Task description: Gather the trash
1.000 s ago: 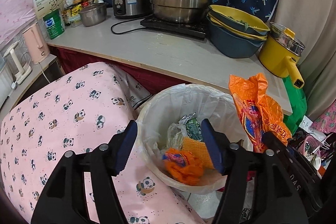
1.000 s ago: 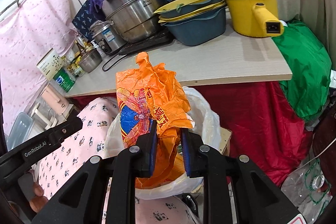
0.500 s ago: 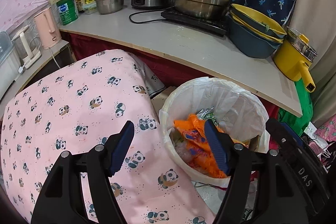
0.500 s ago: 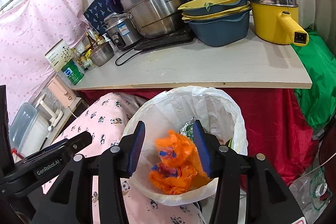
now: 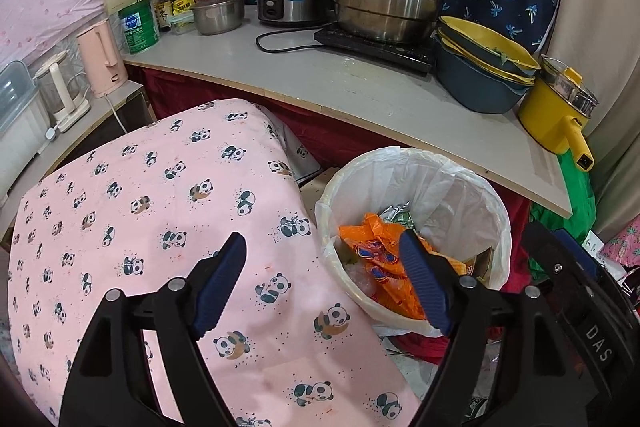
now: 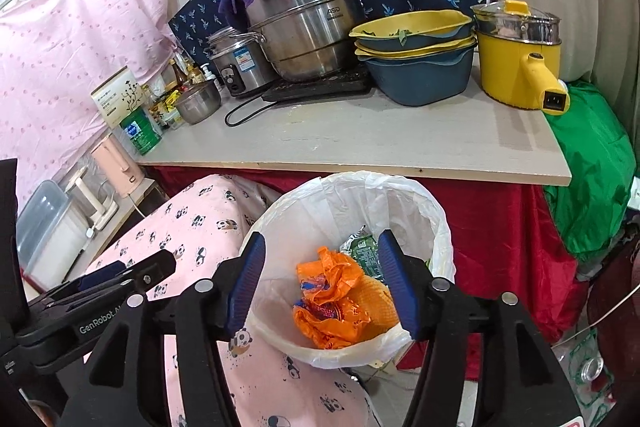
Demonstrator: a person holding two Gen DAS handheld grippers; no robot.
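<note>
An orange plastic bag (image 6: 336,303) lies crumpled inside the white-lined trash bin (image 6: 416,203), on top of green wrappers. My right gripper (image 6: 322,281) hovers over the bin with its jaws opening and nothing held between them. The same orange bag (image 5: 374,255) shows in the left wrist view inside the bin (image 5: 460,183). My left gripper (image 5: 322,279) hangs over the edge of the panda-print cloth (image 5: 152,211), beside the bin, jaws opening and empty. The left gripper (image 6: 120,277) also appears at the lower left of the right wrist view.
A counter (image 6: 380,139) above the bin carries a large steel pot (image 6: 304,23), a rice cooker (image 6: 236,63), stacked blue and yellow basins (image 6: 416,55) and a yellow electric pot (image 6: 520,59). A red cloth (image 6: 504,227) hangs below it. A green bag (image 6: 592,171) sits at right.
The right gripper let go of the orange bag, which dropped into the bin, and its jaws spread wide. The left gripper moved left over the panda cloth and opened wider.
</note>
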